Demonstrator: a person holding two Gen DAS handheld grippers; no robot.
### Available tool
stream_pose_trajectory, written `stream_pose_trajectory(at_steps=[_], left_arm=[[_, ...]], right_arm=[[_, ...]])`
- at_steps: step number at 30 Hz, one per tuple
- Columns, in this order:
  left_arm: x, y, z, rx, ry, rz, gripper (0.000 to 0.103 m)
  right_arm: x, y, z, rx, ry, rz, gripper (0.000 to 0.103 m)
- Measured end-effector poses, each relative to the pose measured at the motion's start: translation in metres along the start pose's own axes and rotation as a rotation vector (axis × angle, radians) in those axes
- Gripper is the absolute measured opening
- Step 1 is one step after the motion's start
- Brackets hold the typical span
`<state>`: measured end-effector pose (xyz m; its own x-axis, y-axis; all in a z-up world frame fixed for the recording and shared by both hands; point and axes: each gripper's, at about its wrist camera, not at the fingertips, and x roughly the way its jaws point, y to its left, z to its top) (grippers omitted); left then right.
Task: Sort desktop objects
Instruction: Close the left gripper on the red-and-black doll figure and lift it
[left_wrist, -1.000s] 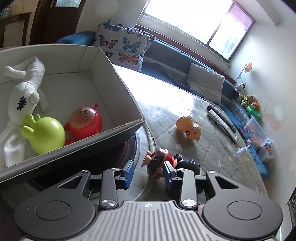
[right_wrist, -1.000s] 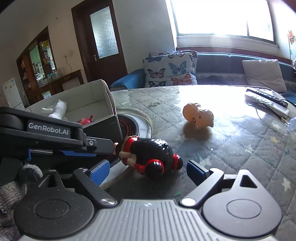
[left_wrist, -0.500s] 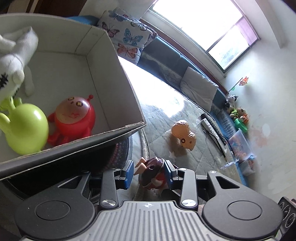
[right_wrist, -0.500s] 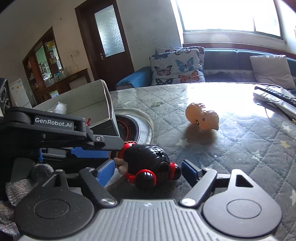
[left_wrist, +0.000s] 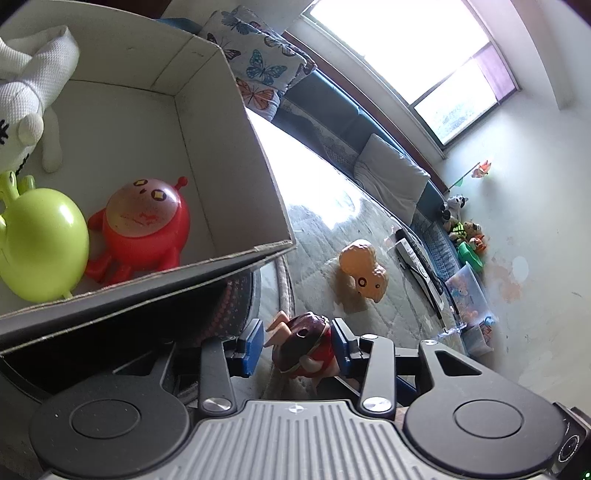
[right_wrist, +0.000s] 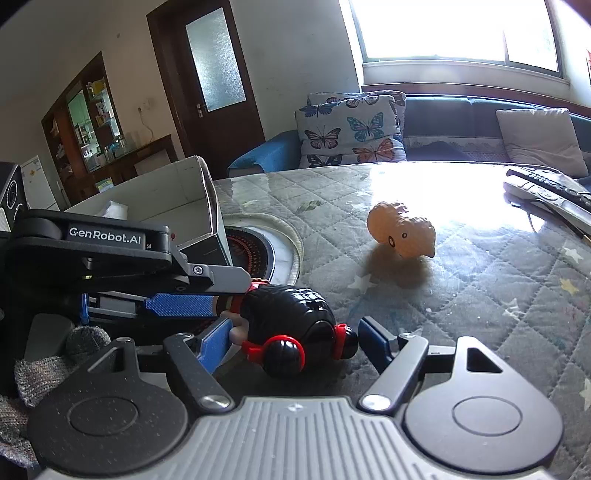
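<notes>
Black-and-red doll (right_wrist: 291, 325) lies sideways across the closing right gripper (right_wrist: 295, 341).

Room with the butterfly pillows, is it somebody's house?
Probably yes, a living room at home. There is a blue sofa with butterfly pillows under a window, remote controls on the quilted table, and a wooden door.

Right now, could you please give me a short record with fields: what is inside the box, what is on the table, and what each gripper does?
box contents: white knitted doll, green toy, red round toy in the cardboard box
on table: orange toy, doll with black hair, remotes
left gripper: open around the doll's head
right gripper: closing, doll between its jaws, right pad apart from it
</notes>
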<state>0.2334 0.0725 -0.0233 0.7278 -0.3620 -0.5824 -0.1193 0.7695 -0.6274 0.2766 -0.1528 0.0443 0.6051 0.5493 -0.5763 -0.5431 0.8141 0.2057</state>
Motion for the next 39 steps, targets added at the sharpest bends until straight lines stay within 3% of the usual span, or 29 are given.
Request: stream_pose_trajectory(at_steps=[9, 22, 39], left_arm=[[-0.014, -0.002, -0.016, 0.01, 0.022, -0.026, 0.043], [-0.06, 0.003, -0.067, 0.02, 0.087, -0.068, 0.043], [-0.064, 0.002, -0.073, 0.0, 0.061, -0.071, 0.044]], right_arm=[[-0.019, 0.008, -0.015, -0.037, 0.002, 0.004, 0.075], [-0.07, 0.026, -0.054, -0.115, 0.031, 0.059, 0.075], [-0.091, 0.038, -0.064, -0.172, 0.044, 0.061, 0.076]])
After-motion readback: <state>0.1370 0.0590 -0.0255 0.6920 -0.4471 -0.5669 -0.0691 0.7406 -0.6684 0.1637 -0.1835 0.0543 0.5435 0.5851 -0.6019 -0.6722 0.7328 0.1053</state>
